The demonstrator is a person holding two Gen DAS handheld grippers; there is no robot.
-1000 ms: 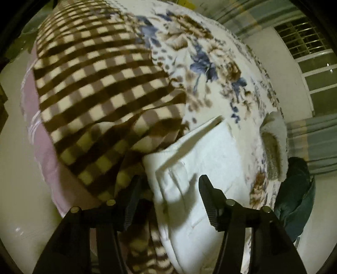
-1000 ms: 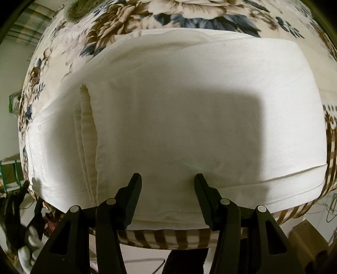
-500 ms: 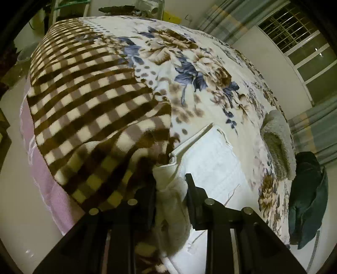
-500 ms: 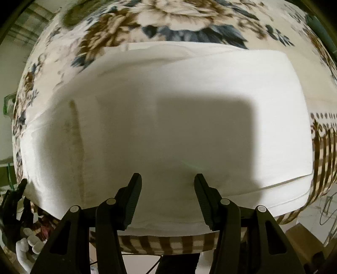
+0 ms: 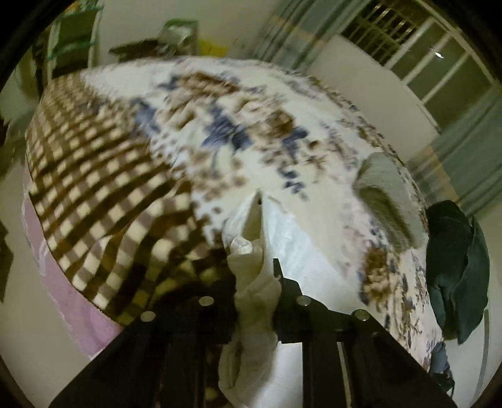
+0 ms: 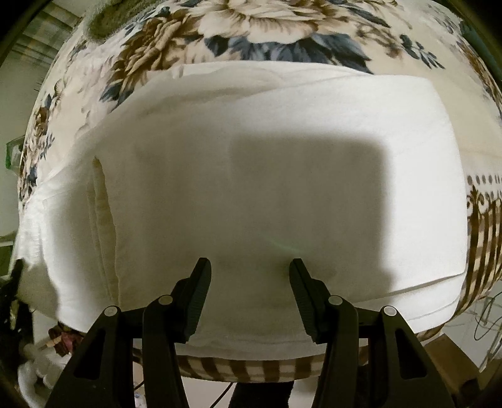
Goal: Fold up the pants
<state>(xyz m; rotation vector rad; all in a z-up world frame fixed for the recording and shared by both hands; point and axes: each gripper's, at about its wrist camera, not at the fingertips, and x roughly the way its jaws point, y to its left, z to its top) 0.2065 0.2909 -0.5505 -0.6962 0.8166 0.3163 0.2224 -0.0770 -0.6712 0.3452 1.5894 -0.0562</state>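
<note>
Spread over the bed (image 5: 103, 317) is a plush blanket (image 6: 282, 28) printed with brown and blue flowers, edged at the near side by a brown-and-cream checked border (image 5: 94, 194); behind it stand a pale wall, striped curtains and a barred window (image 5: 439, 72) toward 2 o'clock in the left wrist view. On this blanket lie the white, soft cotton pants (image 6: 266, 188), already doubled into a broad rectangle that fills the middle of the right wrist view, with a layered seam or pocket edge running down at 9 o'clock. The left tongs (image 5: 255, 273) are clenched on a bunched corner of the pants, which rises out of the jaws toward 12 o'clock; the pinch gathers several layers, probably so they travel together when the end is carried over. That view is blurred, which suggests motion. The right tongs (image 6: 249, 288) are released, jaws well apart, hovering over the near edge of the fabric; whether the tips touch the cloth cannot be told. Placed there, they could pin the lower layer or take the matching corner so the fold stays square. A grey-green fuzzy folded item (image 5: 386, 197) lies on the blanket at 3 o'clock and a dark green garment (image 5: 455, 270) hangs at the bed's edge beyond it, both well apart from the pants.
</note>
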